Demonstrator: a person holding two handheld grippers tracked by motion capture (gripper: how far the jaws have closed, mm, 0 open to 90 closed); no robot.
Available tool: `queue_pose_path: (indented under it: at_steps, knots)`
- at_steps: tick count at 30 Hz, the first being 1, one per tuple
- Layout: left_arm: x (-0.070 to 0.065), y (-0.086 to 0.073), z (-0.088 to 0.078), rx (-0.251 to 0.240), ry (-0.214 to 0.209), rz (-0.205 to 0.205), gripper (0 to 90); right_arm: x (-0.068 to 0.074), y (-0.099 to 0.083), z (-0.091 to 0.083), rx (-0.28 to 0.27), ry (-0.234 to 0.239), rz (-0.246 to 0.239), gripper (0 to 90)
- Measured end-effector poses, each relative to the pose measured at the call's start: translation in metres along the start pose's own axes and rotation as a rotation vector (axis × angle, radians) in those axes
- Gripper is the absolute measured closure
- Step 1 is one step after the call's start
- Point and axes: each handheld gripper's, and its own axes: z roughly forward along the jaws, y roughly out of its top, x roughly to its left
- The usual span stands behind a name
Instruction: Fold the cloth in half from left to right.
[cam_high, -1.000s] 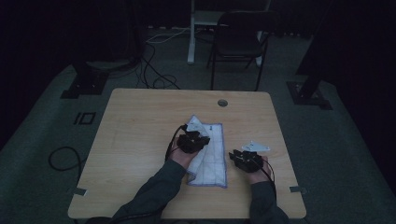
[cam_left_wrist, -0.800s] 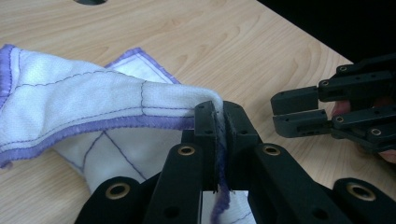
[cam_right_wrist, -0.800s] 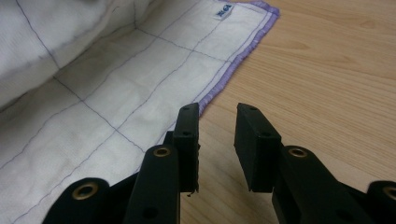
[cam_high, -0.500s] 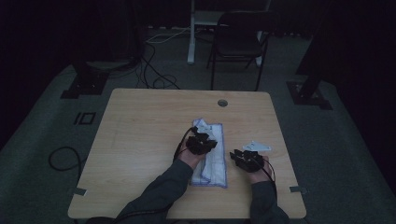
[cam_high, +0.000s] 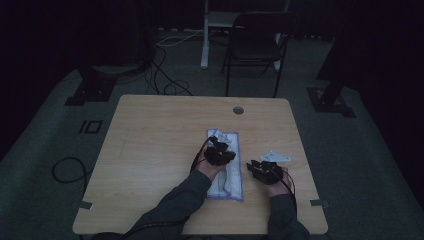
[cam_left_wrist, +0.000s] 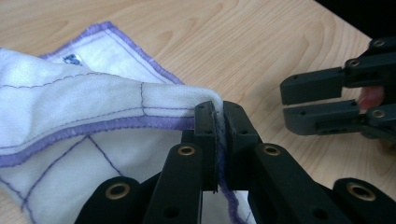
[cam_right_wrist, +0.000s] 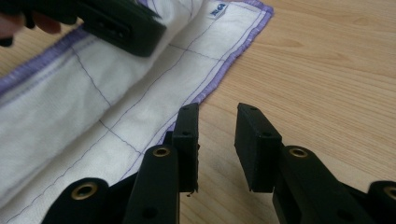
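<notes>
At the bottom of the high view the person's two forearms reach in over the near edge of the wooden table (cam_high: 150, 150), a gripper in each hand. The left gripper (cam_left_wrist: 218, 123) has its jaws pressed together on a purple-stitched hem of the white cloth (cam_left_wrist: 70, 121); in the left gripper view the pinched edge is drawn up off the layer beneath it and rolled over, so a soft ridge of fabric runs from the centre toward the left of the frame. That lifted hold looks meant for carrying the edge across the cloth to fold it, since a hem held clear of the table can travel without dragging the rest. In the high view the cloth (cam_high: 227, 170) lies as a long narrow strip at the lower middle of the table, its far end near the centre, with the left gripper (cam_high: 218, 154) over its upper half. The right gripper (cam_right_wrist: 215, 140) sits just beside the cloth's right-hand edge, low over bare wood, its jaws spread with nothing between them; it seems to wait there within easy reach of the hem, ready to pin or take a corner. In the high view it (cam_high: 265, 170) rests at lower right. Farther back, a round cable hole (cam_high: 238, 110) marks the table's far side, and beyond it a dark chair (cam_high: 260, 45) stands on the dim floor.
</notes>
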Motion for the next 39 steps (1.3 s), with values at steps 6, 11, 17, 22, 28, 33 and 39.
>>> queue_pose_path:
  at_steps: [6,11,17,22,28,33,39]
  knots:
    - [0.0,-0.003,0.007,0.018,-0.003,-0.001,86.1,-0.001,0.0,-0.001,-0.004,0.002,0.003,70.3]
    - [0.0,-0.005,0.007,0.008,-0.033,-0.007,78.9,-0.001,0.0,-0.001,-0.005,0.003,0.006,70.0]
    - [-0.004,-0.005,-0.006,-0.023,-0.052,0.001,69.6,-0.001,0.0,-0.001,-0.005,0.003,0.003,69.7]
    - [-0.004,-0.009,-0.019,-0.042,-0.048,0.007,69.2,-0.001,0.0,-0.002,-0.012,0.002,0.002,69.5]
    - [-0.002,-0.026,-0.034,-0.054,-0.03,0.01,69.4,0.0,0.003,-0.004,-0.029,0.004,0.004,68.3]
    - [-0.002,-0.041,-0.041,-0.043,-0.024,0.015,69.5,0.003,0.008,-0.007,-0.048,0.003,-0.006,67.2]
    - [-0.003,-0.057,-0.044,0.002,0.009,0.056,69.5,0.007,0.019,-0.008,-0.073,0.01,-0.033,66.5]
